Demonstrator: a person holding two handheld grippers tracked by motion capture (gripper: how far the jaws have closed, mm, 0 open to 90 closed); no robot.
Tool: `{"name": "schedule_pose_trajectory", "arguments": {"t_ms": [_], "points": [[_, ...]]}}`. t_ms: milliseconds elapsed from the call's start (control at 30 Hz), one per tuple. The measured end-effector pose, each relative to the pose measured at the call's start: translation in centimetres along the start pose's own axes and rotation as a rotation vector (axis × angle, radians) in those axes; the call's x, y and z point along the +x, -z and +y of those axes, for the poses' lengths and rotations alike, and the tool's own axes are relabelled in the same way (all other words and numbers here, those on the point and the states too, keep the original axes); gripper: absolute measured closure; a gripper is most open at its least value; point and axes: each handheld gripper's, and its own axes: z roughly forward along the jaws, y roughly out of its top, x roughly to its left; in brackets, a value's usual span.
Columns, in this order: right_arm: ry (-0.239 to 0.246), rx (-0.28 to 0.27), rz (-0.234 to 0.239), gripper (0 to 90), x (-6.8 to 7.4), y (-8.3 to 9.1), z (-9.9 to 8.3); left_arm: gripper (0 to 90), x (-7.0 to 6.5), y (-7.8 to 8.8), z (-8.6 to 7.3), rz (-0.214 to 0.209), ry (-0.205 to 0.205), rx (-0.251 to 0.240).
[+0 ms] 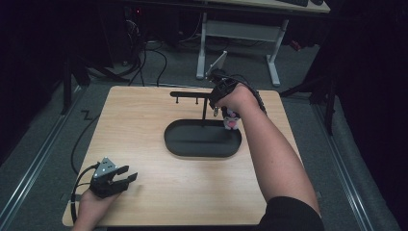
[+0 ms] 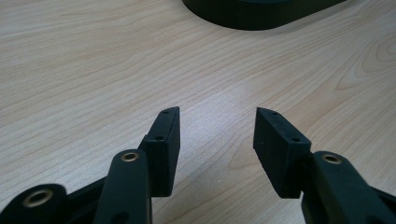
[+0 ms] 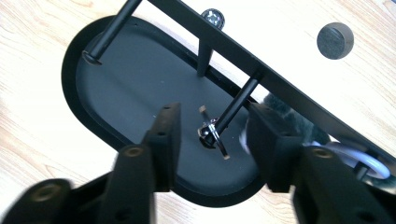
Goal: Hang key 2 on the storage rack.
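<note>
A black stand has an oval tray base (image 1: 192,144) and a horizontal bar (image 1: 190,94) with downward pegs. My right gripper (image 1: 215,107) is at the bar's right part, above the tray. In the right gripper view its jaws (image 3: 213,112) stand open on either side of a peg (image 3: 236,105), and a small metal key ring (image 3: 212,134) hangs at the peg's tip without touching the pads. A fuzzy grey-and-pink plush charm (image 1: 231,121) dangles just below the hand. My left gripper (image 1: 126,179) rests open and holds nothing near the table's front left.
The wooden table (image 1: 144,120) carries the stand at its middle back. In the left gripper view the tray's rim (image 2: 261,14) lies far ahead across bare wood. A small dark round disc (image 3: 335,40) shows beyond the bar. Desk legs and cables stand on the floor behind.
</note>
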Motion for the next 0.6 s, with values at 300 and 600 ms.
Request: {"name": "schedule_pose_trajectory", "arguments": {"t_ms": [300,600], "points": [[-0.01,-0.034,0.009,46.3,-0.2,1.5,-1.7,51.7,-0.2,-0.2,0.0,-0.003,-0.01,0.004],[-0.001,-0.022,0.009,67.9,-0.2,0.5,-3.9,51.7,-0.3,-0.3,0.0,-0.003,-0.012,0.008]]}}
